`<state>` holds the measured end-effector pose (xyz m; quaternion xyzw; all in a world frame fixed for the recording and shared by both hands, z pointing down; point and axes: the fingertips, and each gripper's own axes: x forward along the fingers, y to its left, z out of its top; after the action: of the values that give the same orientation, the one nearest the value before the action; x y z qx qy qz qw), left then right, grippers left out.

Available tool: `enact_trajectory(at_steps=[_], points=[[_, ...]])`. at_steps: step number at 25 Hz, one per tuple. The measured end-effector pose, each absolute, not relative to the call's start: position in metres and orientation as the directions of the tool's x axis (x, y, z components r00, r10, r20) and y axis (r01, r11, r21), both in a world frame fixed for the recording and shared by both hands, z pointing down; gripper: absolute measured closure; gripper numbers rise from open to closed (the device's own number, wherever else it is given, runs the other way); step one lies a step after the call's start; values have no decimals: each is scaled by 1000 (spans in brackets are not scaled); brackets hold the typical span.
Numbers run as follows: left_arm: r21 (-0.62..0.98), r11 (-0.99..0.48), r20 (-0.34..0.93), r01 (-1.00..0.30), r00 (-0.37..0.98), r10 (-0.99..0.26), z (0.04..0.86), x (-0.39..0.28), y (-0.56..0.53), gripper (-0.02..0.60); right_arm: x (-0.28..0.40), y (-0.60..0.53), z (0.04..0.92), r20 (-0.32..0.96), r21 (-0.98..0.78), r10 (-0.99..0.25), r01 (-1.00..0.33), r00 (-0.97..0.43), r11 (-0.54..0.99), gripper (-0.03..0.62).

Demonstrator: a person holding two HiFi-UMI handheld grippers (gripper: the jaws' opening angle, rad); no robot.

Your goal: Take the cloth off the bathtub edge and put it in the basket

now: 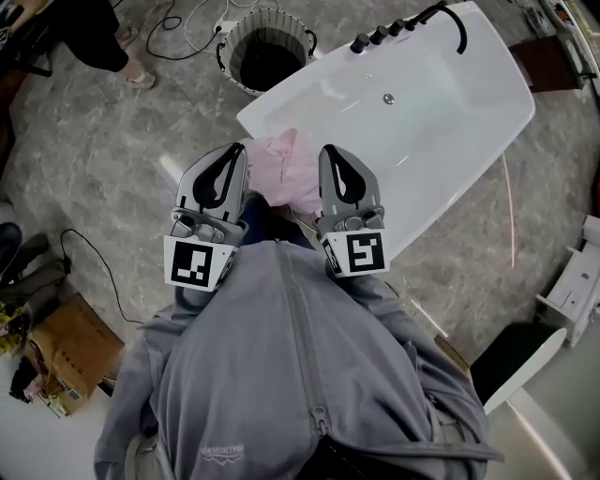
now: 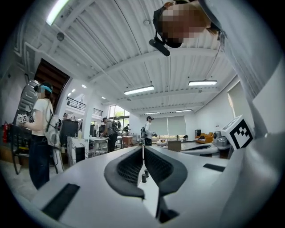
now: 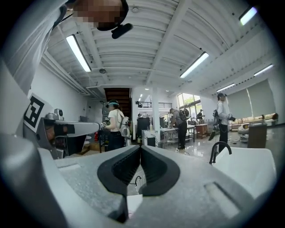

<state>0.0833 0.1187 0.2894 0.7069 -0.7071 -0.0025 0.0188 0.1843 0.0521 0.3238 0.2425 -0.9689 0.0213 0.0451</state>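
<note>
A pink cloth (image 1: 289, 169) lies bunched on the near edge of the white bathtub (image 1: 450, 103). It sits between my two grippers, which are held level and side by side. The left gripper (image 1: 235, 148) is just left of the cloth and the right gripper (image 1: 328, 148) just right of it. Both are shut with nothing between the jaws, as the left gripper (image 2: 143, 147) and the right gripper (image 3: 140, 147) show in their own views. The dark round basket (image 1: 265, 52) with a white rim stands on the floor beyond the tub's left end. The cloth is hidden in both gripper views.
A black faucet (image 1: 457, 23) and knobs sit on the tub's far rim; the faucet (image 3: 220, 151) also shows at the right of the right gripper view. A cardboard box (image 1: 70, 352) and cables lie on the floor at left. A person (image 2: 40, 133) stands nearby.
</note>
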Motion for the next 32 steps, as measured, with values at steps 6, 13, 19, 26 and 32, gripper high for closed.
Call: enact_trajectory(at_steps=[6,13,19,26,32], points=[[52,-112,39,-992,115,-993,297,92,99,566,195,48,330,121,-42,-531,-539,-839,841,591],[66,-227,81,-972,232,-969,335,102,85,566,200,42,360,155,-43,-564,-576,-811,816,589],[69,-277,122,-959,283,-951,371,105,75,566,199,35,399,193,-59,-554,-574,-809,817,589],[76,-314,166,-946,323,-932,416,106,64,566,196,26,443,229,-89,-536,-566,-812,820,589],[100,-322,196,-941,336,-921,459,110,59,566,201,22,485,266,-99,-532,-572,-804,814,589]])
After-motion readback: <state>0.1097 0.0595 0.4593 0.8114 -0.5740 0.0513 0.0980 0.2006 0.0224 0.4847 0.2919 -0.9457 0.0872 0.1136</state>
